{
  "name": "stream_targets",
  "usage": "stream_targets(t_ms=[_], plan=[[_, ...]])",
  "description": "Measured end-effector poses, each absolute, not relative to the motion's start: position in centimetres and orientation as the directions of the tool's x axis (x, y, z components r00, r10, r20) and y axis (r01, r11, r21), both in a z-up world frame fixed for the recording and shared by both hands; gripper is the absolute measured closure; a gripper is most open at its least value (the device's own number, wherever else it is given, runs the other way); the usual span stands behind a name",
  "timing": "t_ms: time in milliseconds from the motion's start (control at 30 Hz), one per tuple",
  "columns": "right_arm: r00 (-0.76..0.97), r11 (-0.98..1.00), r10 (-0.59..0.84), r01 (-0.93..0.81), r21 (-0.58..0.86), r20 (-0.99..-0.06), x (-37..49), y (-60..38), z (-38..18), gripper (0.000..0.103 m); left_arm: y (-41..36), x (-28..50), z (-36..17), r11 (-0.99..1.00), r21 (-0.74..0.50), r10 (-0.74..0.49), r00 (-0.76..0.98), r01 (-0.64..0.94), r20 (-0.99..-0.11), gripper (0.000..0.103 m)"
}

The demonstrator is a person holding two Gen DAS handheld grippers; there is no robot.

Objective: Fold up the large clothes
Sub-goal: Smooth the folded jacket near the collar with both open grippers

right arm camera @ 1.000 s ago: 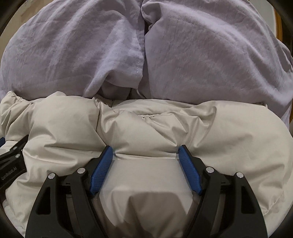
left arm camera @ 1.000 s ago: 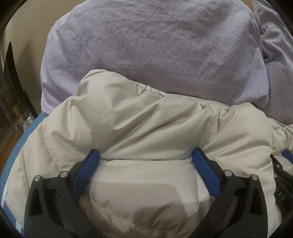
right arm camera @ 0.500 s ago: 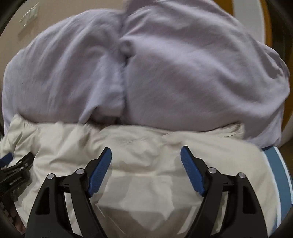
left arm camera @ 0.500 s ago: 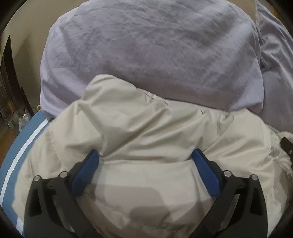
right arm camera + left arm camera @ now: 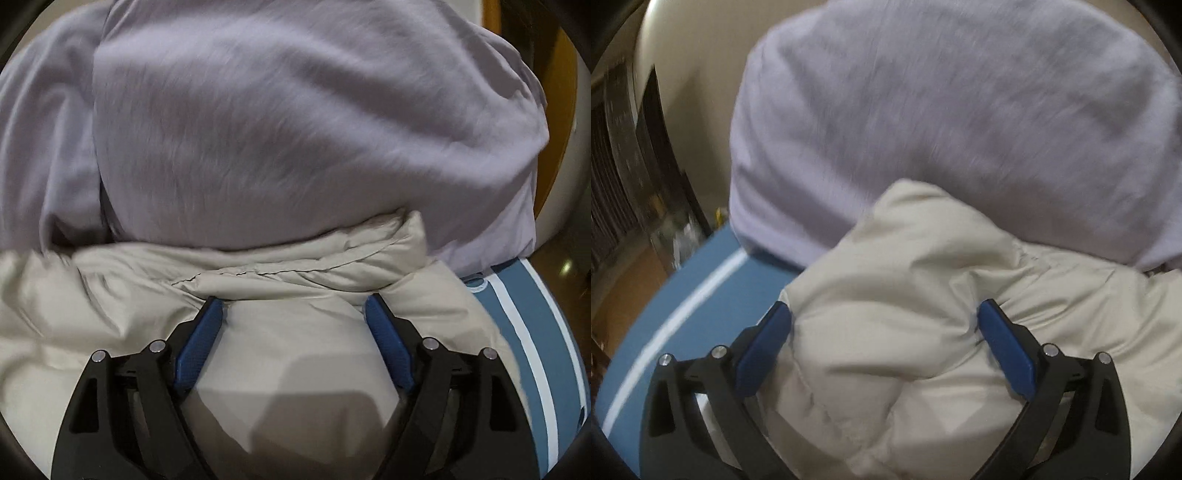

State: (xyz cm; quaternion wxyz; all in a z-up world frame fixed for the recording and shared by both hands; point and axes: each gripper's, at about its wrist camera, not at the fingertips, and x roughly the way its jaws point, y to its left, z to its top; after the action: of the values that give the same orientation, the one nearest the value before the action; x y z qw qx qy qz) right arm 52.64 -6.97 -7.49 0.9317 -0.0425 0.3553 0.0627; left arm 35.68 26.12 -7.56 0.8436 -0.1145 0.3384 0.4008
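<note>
Item 1: lilac bedding (image 5: 942,122), heaped beyond both grippers. Item 2: cream padded jacket (image 5: 923,295), bunched beneath and between the jaws. Item 3: left gripper (image 5: 884,334), spread, fabric bulging between pads; right gripper (image 5: 293,328), opening, padding between. Advice: regrip at the seam, pull evenly.

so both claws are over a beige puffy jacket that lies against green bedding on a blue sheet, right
Not quite: the bedding is lilac, not green, as both wrist views show. The rest stands: the left claw and right claw are over the beige puffy jacket on the blue sheet.
</note>
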Motion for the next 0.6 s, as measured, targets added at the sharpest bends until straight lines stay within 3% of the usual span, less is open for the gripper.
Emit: stream_targets(t_ms=[467,600], plan=[[0.722,0.994,0.046,-0.099,-0.038,-0.69,52.4,-6.5,-6.9,0.015,26.9,36.9,-10.1,0.651,0.13,0.617,0.421,-0.748,-0.665,0.002],[0.747,0.972,0.233,-0.202,0.122,-0.623,49.3,-5.4,-2.8,0.015,26.8,37.1,-10.2,0.648,0.141,0.624,0.415,-0.749,-0.662,0.002]])
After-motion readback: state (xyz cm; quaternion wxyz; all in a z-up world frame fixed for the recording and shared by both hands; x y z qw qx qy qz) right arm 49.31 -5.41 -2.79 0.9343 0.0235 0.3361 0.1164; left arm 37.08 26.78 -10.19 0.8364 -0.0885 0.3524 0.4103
